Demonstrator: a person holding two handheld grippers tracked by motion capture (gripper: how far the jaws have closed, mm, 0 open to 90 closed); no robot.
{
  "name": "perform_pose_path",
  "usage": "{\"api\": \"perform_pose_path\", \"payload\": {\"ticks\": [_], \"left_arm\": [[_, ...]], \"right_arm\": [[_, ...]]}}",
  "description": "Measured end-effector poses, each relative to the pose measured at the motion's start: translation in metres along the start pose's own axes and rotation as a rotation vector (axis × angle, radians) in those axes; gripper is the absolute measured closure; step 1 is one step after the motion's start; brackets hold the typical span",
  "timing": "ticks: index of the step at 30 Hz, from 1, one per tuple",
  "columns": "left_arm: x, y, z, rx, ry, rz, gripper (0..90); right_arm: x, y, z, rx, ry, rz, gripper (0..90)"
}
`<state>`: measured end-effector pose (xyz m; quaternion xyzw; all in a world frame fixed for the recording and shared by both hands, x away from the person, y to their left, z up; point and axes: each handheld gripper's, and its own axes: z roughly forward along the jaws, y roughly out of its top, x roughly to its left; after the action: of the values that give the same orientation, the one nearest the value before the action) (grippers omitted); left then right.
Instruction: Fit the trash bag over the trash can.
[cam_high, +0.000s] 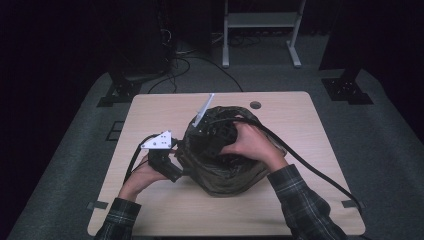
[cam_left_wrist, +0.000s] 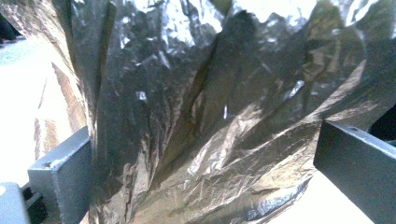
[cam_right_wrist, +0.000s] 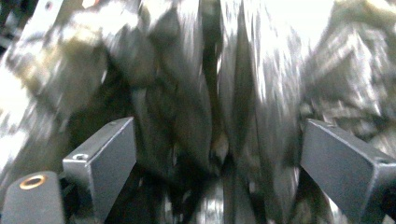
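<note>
A dark, crinkled, see-through plastic bag (cam_high: 225, 175) sits slumped in the middle of the table. My left gripper (cam_high: 175, 172) lies low against the bag's left side. In the left gripper view the jaws of my left gripper (cam_left_wrist: 203, 144) stand wide apart, open, with folds of the bag (cam_left_wrist: 201, 93) bunched between them. My right gripper (cam_high: 210, 136) is pushed into the bag's top, its grey plate (cam_high: 202, 112) sticking up behind. In the right gripper view my right gripper (cam_right_wrist: 219, 135) is open, and blurred folds of the bag (cam_right_wrist: 182, 98) hang between its jaws.
The light wooden table (cam_high: 300, 115) has a small round hole (cam_high: 255, 105) near its far edge. The right gripper's black cable (cam_high: 310, 165) trails off to the front right corner. A white metal frame (cam_high: 260, 20) and floor cables stand beyond the table.
</note>
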<state>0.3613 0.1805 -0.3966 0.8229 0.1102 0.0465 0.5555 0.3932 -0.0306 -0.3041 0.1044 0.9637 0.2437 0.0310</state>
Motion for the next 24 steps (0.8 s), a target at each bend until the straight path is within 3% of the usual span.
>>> {"api": "perform_pose_path", "payload": {"ticks": [4,6,9,11,14,22,24], "left_arm": [[0.0,0.0,0.002,0.005,-0.001,-0.001,0.0],[-0.001,0.0,0.002,0.008,-0.005,0.001,0.0],[-0.001,0.0,0.003,0.012,-0.005,0.0,0.0],[-0.001,0.0,0.003,0.014,-0.005,0.001,0.0],[-0.002,0.0,0.002,0.011,-0.007,0.003,0.0],[-0.001,0.001,-0.002,-0.007,-0.01,-0.004,0.0],[0.0,0.0,-0.003,-0.008,-0.004,-0.005,0.0]], "right_arm": [[0.009,-0.01,-0.012,0.015,-0.01,-0.009,9.7],[0.014,-0.014,-0.015,0.012,0.014,-0.015,9.7],[0.021,-0.018,-0.016,0.039,0.007,-0.036,9.6],[0.028,-0.018,-0.017,0.036,0.027,-0.047,9.5],[0.034,-0.018,-0.019,0.037,0.017,-0.058,9.5],[0.015,-0.022,-0.031,-0.019,-0.033,-0.004,9.4],[0.009,-0.027,-0.036,-0.064,-0.037,0.015,9.4]]}}
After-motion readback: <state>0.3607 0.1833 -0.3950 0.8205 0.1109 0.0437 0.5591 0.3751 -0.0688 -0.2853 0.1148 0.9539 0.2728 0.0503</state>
